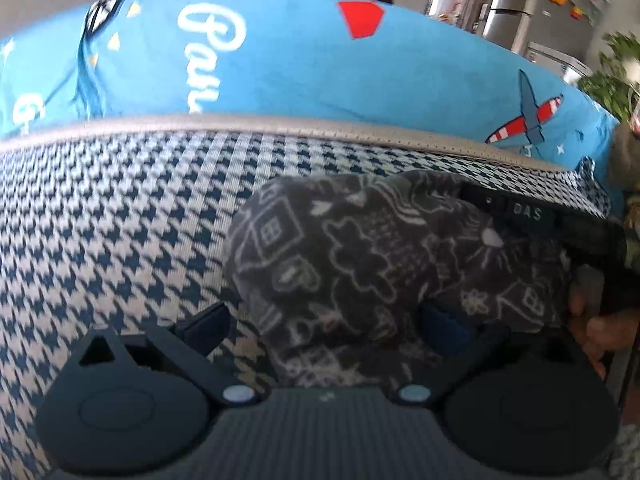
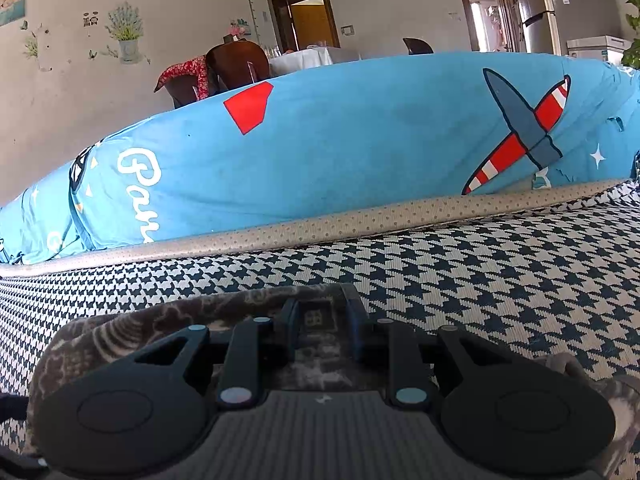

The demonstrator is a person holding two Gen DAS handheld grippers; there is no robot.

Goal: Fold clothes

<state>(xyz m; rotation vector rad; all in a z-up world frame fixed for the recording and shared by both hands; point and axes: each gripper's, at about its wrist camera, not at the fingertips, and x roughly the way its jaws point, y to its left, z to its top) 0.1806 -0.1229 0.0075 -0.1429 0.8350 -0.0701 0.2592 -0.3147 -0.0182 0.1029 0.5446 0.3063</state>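
Grey printed garment (image 1: pixel 360 256): bunched in a soft heap on the houndstooth cover (image 1: pixel 104 216), near its right end, doodle pattern of houses and clouds facing up.

Left gripper (image 1: pixel 324 320): fingers spread wide; left finger over bare houndstooth, right finger (image 1: pixel 444 326) against the garment's near right side, cloth lying between the two, not pinched.

Right gripper (image 2: pixel 319 322): fingers drawn close together with a fold of the grey garment (image 2: pixel 248 300) clamped between them, low over the cover. In the left wrist view its black body (image 1: pixel 560 224) shows at the garment's far right, a person's fingers (image 1: pixel 600 320) just beside it.

Blue bolster (image 2: pixel 320 140): long, printed with an aeroplane and white script, lying along the far edge of the cover.

Fridge (image 2: pixel 560 12): far right, behind the bolster.
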